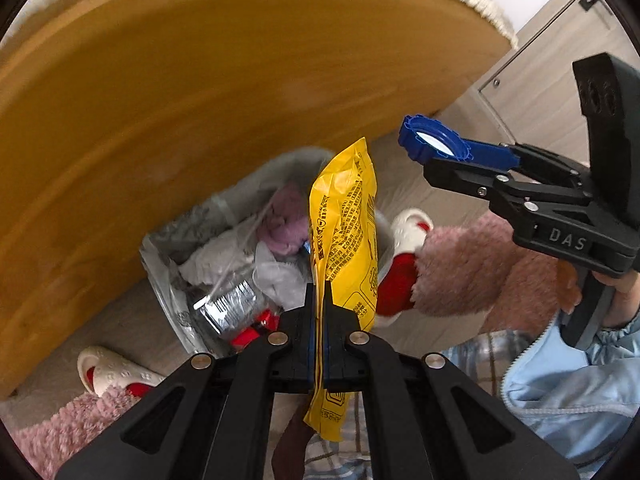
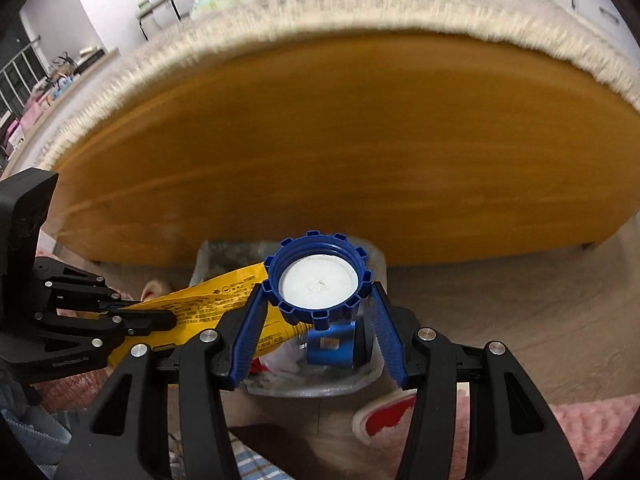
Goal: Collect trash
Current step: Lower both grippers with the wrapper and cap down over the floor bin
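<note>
My left gripper (image 1: 319, 296) is shut on a yellow printed wrapper (image 1: 346, 224), which sticks up past the fingertips above a bag-lined trash bin (image 1: 168, 256). The bin holds crumpled paper, a pink tissue and foil packets. My right gripper (image 2: 318, 302) is shut on a blue ribbed bottle cap (image 2: 318, 278) with a white liner, held over the same bin (image 2: 304, 388). In the left wrist view the right gripper (image 1: 430, 148) and the cap (image 1: 434, 142) hang at the right. In the right wrist view the left gripper (image 2: 160, 318) and the wrapper (image 2: 212, 300) come in from the left.
A wooden bed side panel (image 1: 200, 100) with a fringed cream cover (image 2: 360, 12) rises just behind the bin. A person's pink fuzzy trouser legs (image 1: 468, 272) and white-and-red slippers (image 1: 408, 228) stand beside the bin. A blue object (image 2: 330, 346) lies in the bin.
</note>
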### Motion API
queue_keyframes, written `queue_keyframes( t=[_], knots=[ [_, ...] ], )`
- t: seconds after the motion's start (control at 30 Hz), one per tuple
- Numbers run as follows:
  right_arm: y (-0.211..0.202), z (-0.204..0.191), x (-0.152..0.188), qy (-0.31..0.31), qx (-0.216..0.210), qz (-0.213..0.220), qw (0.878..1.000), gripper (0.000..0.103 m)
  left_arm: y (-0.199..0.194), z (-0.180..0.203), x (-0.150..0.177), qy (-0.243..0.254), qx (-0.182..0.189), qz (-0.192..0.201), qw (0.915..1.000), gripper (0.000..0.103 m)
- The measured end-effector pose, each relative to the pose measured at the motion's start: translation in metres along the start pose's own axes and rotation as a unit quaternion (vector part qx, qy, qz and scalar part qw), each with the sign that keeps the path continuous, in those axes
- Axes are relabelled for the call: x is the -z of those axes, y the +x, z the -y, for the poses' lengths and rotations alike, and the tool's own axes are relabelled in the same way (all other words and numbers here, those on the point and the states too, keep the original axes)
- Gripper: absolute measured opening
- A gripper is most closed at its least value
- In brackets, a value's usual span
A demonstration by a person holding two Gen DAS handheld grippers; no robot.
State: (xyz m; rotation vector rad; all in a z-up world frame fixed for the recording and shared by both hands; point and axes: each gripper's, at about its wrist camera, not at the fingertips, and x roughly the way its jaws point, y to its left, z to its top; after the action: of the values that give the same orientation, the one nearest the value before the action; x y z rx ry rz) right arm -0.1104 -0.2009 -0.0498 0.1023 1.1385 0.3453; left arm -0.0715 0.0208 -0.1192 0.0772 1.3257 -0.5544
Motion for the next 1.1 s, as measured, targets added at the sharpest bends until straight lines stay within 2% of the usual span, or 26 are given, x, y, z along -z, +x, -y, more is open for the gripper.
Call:
queue_keyframes(
  t=[0.17,0.3,0.43,0.7,1.0,1.1],
  knots=[
    [0.032,0.002,0.001,0.013,-0.006,-0.062,0.998,0.051,0.033,-0.012,-0.004,-0.003,-0.006,-0.047,0.9989,0.000],
    [0.057,0.001,0.001,0.023,-0.014,-0.108,0.994,0.051,0.054,-0.020,-0.007,-0.006,-0.013,-0.071,0.9974,0.000],
    [0.079,-0.003,-0.001,0.015,-0.010,-0.136,0.991,0.051,0.070,-0.029,-0.011,-0.016,-0.021,-0.086,0.9959,0.000],
    [0.110,-0.004,-0.003,0.003,0.010,-0.169,0.986,0.051,0.095,-0.042,-0.013,-0.016,-0.043,-0.106,0.9934,0.002],
    [0.129,-0.006,-0.005,-0.010,0.025,-0.182,0.983,0.051,0.105,-0.046,-0.018,-0.009,-0.075,-0.103,0.9919,0.003],
    [0.131,-0.006,-0.007,-0.008,0.027,-0.183,0.983,0.051,0.105,-0.051,-0.022,-0.014,-0.095,-0.095,0.9908,0.007]
  ],
)
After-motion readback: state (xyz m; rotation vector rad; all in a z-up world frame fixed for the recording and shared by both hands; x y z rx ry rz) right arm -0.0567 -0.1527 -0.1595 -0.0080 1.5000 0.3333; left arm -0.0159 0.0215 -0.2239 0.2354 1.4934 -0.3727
